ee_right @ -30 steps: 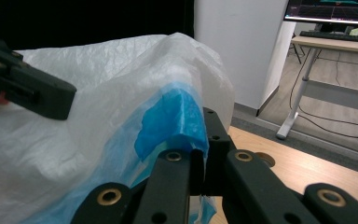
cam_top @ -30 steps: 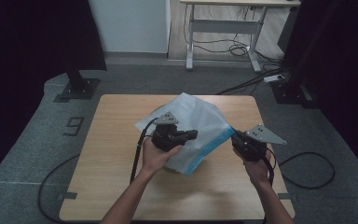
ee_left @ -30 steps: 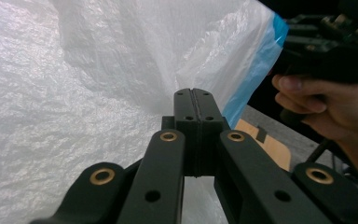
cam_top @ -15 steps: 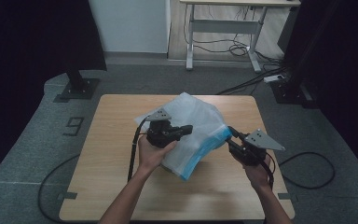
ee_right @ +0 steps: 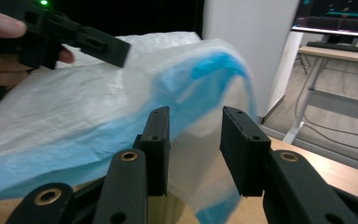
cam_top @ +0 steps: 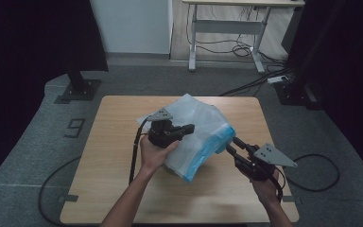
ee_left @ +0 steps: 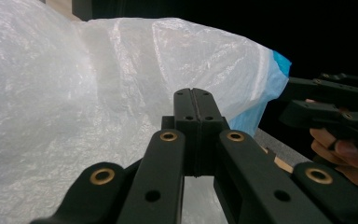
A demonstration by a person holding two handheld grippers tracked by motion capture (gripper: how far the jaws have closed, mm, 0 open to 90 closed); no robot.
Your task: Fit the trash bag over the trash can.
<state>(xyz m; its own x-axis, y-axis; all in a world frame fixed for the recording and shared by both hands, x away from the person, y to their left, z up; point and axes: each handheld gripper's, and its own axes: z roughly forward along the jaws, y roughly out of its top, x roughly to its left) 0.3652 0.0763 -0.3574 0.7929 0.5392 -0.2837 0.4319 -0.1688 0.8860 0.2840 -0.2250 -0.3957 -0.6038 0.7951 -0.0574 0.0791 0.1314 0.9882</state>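
Big crinkly white plastic bag with a blue edge, sitting about mid-table, bunched up and lifted a bit. Left tool over the top of the bag, jaws fully closed; can't really tell whether any plastic is pinched in there. Right tool just off the bag's blue edge on the right, jaws just been opening and now standing apart, blue edge right ahead of them and blurry, nothing pressed between them. Left hand tucked against the bag's near side.
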